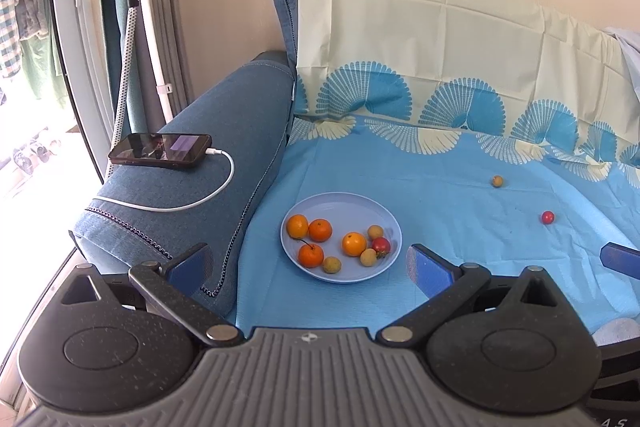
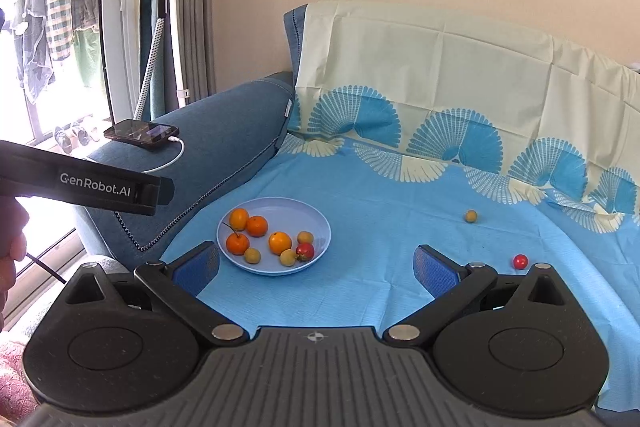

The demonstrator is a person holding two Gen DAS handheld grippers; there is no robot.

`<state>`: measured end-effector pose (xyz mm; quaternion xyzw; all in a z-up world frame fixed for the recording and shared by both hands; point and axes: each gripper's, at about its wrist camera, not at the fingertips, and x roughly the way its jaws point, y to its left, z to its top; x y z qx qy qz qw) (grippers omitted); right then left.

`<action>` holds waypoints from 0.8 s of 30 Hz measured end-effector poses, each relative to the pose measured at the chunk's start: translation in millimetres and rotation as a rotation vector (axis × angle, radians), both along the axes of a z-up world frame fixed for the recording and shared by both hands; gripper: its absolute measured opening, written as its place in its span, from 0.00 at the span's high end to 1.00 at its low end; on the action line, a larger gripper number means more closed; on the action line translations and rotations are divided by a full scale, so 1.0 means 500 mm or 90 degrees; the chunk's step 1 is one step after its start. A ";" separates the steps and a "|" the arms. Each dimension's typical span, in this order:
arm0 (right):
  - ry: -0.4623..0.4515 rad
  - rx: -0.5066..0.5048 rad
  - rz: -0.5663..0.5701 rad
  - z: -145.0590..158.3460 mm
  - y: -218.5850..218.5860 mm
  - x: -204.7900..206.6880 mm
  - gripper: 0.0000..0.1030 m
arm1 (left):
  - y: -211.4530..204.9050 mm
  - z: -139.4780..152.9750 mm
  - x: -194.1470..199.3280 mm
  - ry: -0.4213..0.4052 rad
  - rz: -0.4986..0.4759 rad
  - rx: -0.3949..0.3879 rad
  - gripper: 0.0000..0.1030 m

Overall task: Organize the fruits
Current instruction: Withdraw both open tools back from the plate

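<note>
Both jaws stand wide and empty, since nothing is picked yet. Ahead of my left gripper (image 1: 310, 263) sits the plate (image 1: 320, 201) gathering fruit; right of my right gripper (image 2: 316, 265) lie a stray cherry tomato (image 2: 520, 261) and longan (image 2: 471, 216), probably next.

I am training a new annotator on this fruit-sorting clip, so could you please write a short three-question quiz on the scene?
1. How many fruits lie in the plate?
2. True or false: the left gripper is shut on an orange.
3. Which loose fruit on the blue cloth lies nearer the right gripper: (a) the red fruit, or (b) the small yellow fruit?

Key
1. Eight: four orange, three small yellowish, one red.
2. False; both grippers are open and hold nothing.
3. (a); it lies just beyond the gripper's right finger, and the yellow one lies farther back.
</note>
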<state>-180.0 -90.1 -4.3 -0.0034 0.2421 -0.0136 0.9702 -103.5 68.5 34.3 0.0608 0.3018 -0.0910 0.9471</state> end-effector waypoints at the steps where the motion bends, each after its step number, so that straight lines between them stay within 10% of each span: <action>1: 0.001 -0.001 0.000 0.001 0.000 0.000 0.01 | 0.000 0.000 0.001 0.000 0.001 -0.001 0.00; 24: 0.020 0.014 0.000 -0.011 -0.002 0.011 0.01 | -0.005 -0.013 0.013 0.014 0.003 0.008 0.00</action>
